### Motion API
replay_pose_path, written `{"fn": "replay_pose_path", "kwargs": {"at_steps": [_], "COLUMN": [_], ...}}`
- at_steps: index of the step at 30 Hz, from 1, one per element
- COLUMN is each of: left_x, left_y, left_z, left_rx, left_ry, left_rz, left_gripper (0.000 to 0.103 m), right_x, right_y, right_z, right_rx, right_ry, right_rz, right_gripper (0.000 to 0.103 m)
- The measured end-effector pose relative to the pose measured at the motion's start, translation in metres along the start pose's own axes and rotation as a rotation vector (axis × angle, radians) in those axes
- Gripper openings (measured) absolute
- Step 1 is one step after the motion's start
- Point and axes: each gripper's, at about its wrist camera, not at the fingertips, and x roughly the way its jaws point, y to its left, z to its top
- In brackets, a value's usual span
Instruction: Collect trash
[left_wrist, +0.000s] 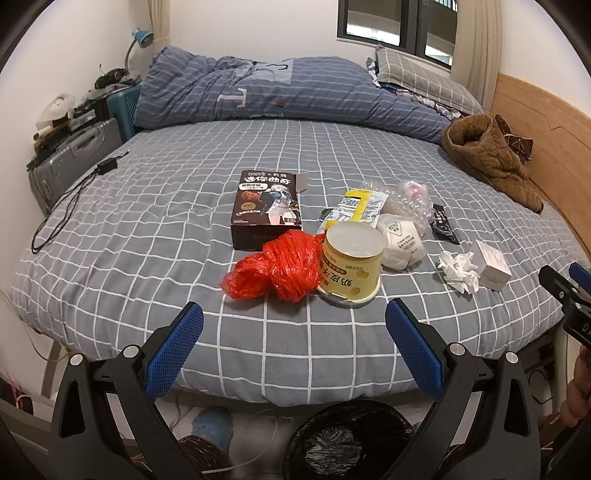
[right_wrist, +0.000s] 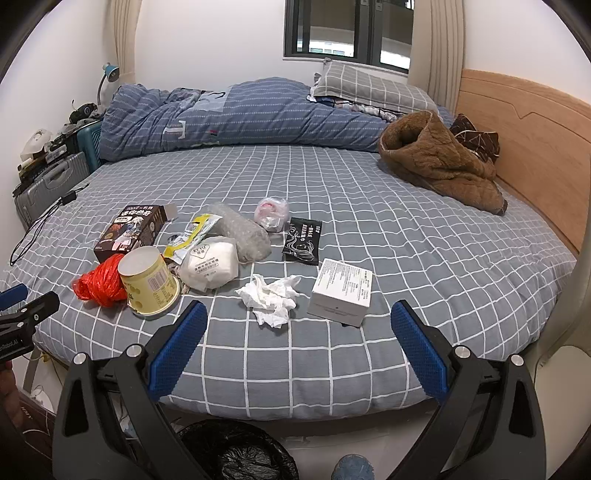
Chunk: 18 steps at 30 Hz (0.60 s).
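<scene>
Trash lies on the bed's grey checked sheet (left_wrist: 147, 221): a red plastic bag (left_wrist: 280, 266), an upturned yellow cup (left_wrist: 351, 264), a dark snack box (left_wrist: 267, 206), a yellow wrapper (left_wrist: 356, 205), a white mask pack (left_wrist: 400, 240), crumpled tissue (right_wrist: 271, 299), a white box (right_wrist: 341, 291), a black sachet (right_wrist: 303, 240) and clear plastic wrap (right_wrist: 243, 234). My left gripper (left_wrist: 293, 319) is open and empty, short of the red bag and cup. My right gripper (right_wrist: 299, 319) is open and empty, short of the tissue and white box. A black-lined bin (left_wrist: 351, 439) stands below the bed edge.
A blue quilt (left_wrist: 258, 92) and a pillow (left_wrist: 417, 74) lie at the far side. A brown jacket (right_wrist: 439, 158) lies by the wooden headboard (right_wrist: 535, 147). A grey suitcase (left_wrist: 70, 158) stands left of the bed, and a black cable (left_wrist: 70, 199) trails over the sheet's left edge.
</scene>
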Motion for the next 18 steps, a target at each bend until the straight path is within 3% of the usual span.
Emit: {"fn": "replay_pose_path", "kwargs": {"at_steps": [18], "left_x": [-0.0006], "left_y": [0.0018], "left_z": [0.0013], "left_rx": [-0.002], "left_ry": [0.003], "left_rz": [0.01], "left_gripper": [0.097], "right_x": [0.0], "right_y": [0.0018], "right_z": [0.0006], "right_rx": [0.004], "right_ry": [-0.003], "right_rz": [0.013], "right_gripper": [0.096]}}
